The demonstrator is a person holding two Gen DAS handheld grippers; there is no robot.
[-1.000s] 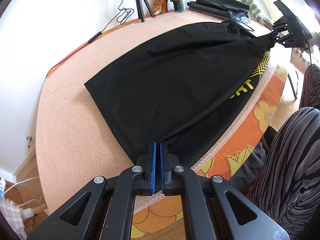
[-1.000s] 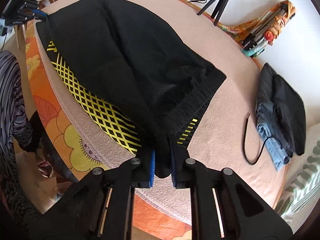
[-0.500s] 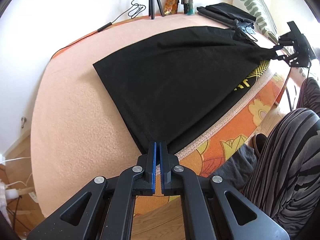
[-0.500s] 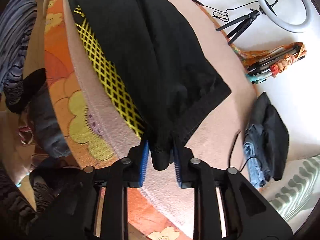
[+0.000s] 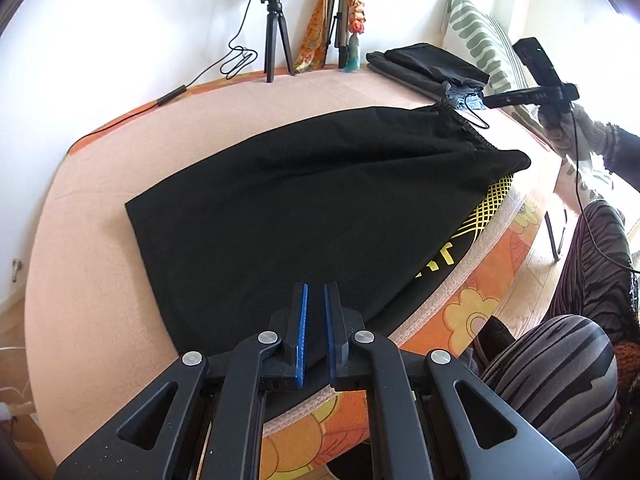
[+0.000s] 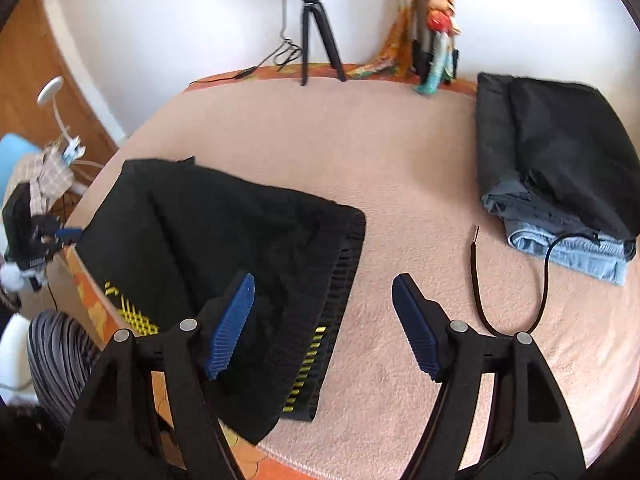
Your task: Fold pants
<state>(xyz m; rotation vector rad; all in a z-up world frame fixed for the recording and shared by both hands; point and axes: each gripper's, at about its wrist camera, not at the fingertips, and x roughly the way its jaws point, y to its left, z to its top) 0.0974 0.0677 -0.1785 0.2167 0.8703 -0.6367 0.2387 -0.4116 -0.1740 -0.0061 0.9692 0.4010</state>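
Note:
The black pants (image 5: 304, 208) with yellow print lie folded lengthwise on the peach blanket (image 5: 92, 248), their near edge hanging over the bed's front edge. My left gripper (image 5: 314, 300) is over the leg-hem end, its blue pads slightly apart with black cloth between them. My right gripper (image 6: 322, 292) is wide open and empty above the waistband end (image 6: 340, 264) of the pants (image 6: 224, 240). It also shows in the left wrist view (image 5: 536, 92), lifted clear of the waistband.
A stack of folded dark clothes and jeans (image 6: 560, 184) lies at the back right with a black cord (image 6: 508, 300) beside it. A ring-light tripod (image 5: 276, 40) and a bundle of sticks (image 5: 344, 20) stand against the wall. My striped-trousered legs (image 5: 560, 380) are at the bed's front edge.
My right gripper opened, let go of the waistband and lifted away; the waistband now lies on the blanket. My left gripper's pads parted slightly and it moved forward over the hem.

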